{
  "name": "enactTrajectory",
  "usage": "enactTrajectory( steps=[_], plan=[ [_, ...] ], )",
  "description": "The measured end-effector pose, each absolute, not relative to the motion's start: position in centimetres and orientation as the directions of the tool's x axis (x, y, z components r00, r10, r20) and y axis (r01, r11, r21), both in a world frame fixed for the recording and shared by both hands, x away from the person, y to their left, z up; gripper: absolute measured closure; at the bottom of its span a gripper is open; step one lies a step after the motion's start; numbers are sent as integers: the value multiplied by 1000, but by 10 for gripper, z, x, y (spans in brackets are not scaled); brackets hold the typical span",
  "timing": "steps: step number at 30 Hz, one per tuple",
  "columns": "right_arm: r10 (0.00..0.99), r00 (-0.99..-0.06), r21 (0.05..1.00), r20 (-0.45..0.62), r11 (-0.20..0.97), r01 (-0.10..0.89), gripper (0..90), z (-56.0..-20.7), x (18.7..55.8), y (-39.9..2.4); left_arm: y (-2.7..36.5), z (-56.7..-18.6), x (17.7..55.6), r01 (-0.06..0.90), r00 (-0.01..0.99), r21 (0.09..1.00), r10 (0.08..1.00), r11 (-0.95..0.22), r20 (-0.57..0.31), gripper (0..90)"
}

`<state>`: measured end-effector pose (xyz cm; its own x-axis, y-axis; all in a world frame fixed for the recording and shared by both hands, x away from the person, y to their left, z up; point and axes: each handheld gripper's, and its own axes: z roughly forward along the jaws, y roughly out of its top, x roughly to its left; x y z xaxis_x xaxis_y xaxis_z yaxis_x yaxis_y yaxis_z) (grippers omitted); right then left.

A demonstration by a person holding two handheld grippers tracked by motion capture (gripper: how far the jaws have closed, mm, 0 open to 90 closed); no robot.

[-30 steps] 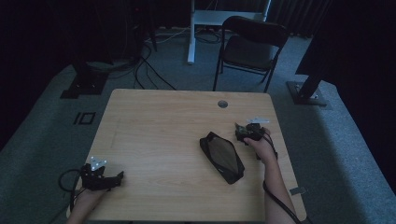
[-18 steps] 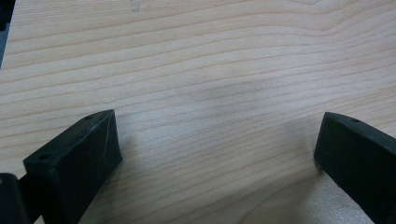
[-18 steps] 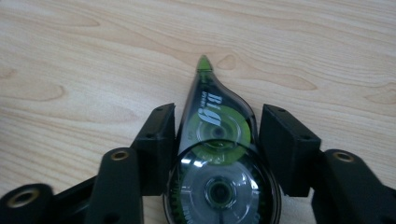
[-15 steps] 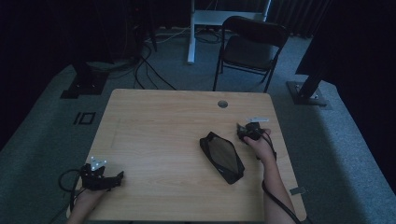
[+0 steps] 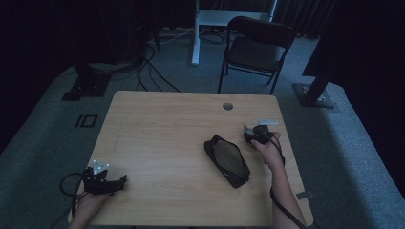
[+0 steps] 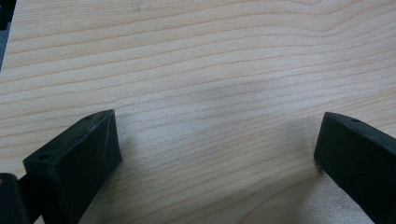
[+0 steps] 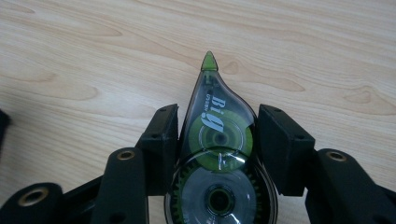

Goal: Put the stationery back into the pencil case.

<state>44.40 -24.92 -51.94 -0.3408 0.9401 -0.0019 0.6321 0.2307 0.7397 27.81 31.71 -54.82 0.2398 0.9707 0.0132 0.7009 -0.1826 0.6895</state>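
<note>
Wooden desk (image 5: 162,143), black zip pouch (image 5: 227,160) lying right of centre. Right hand-held gripper (image 5: 254,136) just beside the pouch, clamped on a correction tape dispenser (image 7: 218,158): clear teardrop body, green tip and reel, "Big" lettering, tip pointing away. Likely going to the pouch; keep squeeze even on the slick curved shell. Left hand-held gripper (image 5: 114,183) wide, empty, resting near the desk's near-left corner.

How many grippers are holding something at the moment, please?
1. The right gripper is shut on a correction tape, right of the black pouch. The left gripper is open over bare table at its near left corner.
</note>
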Motion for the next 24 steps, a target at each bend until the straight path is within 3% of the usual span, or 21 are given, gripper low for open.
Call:
enactTrajectory(
  steps=[24],
  plan=[
    [935,-353,787,13,209,581,496,-466,403,-240,317,-548,278,701,240,690,971,-182,13,5]
  ],
)
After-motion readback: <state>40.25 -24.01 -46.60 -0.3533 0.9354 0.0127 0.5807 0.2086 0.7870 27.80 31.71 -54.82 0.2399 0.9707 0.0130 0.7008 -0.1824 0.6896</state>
